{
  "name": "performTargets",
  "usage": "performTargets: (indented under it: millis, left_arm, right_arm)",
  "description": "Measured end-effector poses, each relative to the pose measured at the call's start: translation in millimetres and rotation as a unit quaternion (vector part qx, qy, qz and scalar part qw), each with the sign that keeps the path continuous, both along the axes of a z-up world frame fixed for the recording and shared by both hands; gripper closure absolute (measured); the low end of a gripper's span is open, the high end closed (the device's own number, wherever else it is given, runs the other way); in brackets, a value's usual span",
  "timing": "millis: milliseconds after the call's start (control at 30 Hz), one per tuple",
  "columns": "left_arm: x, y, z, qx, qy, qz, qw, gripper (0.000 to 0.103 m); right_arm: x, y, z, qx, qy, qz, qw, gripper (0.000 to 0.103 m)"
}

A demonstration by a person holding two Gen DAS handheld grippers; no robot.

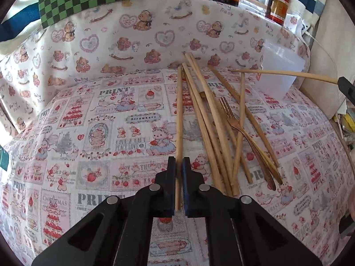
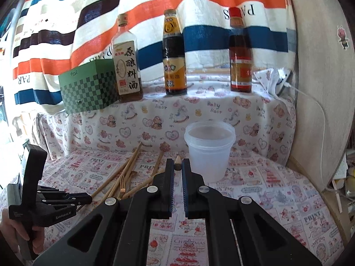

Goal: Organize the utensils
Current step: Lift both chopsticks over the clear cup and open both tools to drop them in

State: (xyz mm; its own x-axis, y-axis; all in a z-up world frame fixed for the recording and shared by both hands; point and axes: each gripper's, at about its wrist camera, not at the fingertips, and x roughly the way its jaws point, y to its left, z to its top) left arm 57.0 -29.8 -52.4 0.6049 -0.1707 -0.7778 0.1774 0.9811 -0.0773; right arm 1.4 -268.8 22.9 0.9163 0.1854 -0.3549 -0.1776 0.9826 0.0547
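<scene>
Left wrist view: the left tongs (image 1: pixel 179 166) are seen closed down on a single chopstick (image 1: pixel 179 119), which runs forward between the two pads and lies along the patterned cloth of the desk (image 1: pixel 88 133). Just to the right of it, a loose pile of chopsticks (image 1: pixel 213 124) is spread crosswise, with a gold fork (image 1: pixel 235 122) lying on top of them. Another chopstick (image 1: pixel 286 74) is held in the air at the far right, gripped at its end by the right tongs (image 1: pixel 346 86).

In the right wrist view, the right tongs (image 2: pixel 177 166) are seen clenched on that stick, only its dark-banded tip showing between the pads. The translucent plastic cup (image 2: pixel 209 148) stands directly ahead, near the back of the desk and apart from the pile. Nothing can be made out inside it, though its frosted wall hides much.

The task is judged to be at an early stage: two sticks are grasped, none is clearly deposited, and the rest of the pile and the fork remain to be gathered.
</scene>
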Motion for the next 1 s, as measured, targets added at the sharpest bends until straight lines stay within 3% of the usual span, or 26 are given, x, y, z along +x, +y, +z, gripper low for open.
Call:
performTargets:
  millis: [67, 167, 300, 400, 567, 800, 933, 1000]
  left_arm:
    - [-8, 3, 9, -0.009, -0.033, 0.005, 0.9994, 0.099]
    - [-29, 7, 34, -0.011, -0.115, 0.006, 0.9933, 0.099]
    - [-61, 22, 68, -0.035, -0.215, -0.001, 0.976, 0.099]
    - [-72, 32, 86, -0.053, -0.259, 0.015, 0.9643, 0.099]
    - [-66, 42, 104, -0.098, -0.248, 0.019, 0.9636, 0.099]
    - [-57, 30, 125, -0.075, -0.257, 0.044, 0.9625, 0.099]
    - [-48, 26, 145, -0.073, -0.26, 0.058, 0.9611, 0.099]
    - [-46, 22, 154, -0.072, -0.268, 0.062, 0.9587, 0.099]
  right_arm:
    - [-3, -2, 4, -0.008, -0.022, -0.002, 1.0, 0.095]
    - [-3, -9, 9, 0.015, -0.023, 0.002, 1.0, 0.095]
    - [-6, -20, 16, 0.037, -0.035, -0.002, 0.999, 0.095]
    - [-5, -27, 19, 0.055, -0.03, 0.002, 0.998, 0.095]
    - [-3, -31, 20, 0.064, -0.021, 0.007, 0.998, 0.095]
    - [-2, -36, 31, 0.078, -0.031, 0.013, 0.996, 0.095]
    - [4, -36, 54, 0.09, -0.018, 0.055, 0.994, 0.096]
    - [5, -35, 67, 0.087, -0.024, 0.047, 0.995, 0.096]
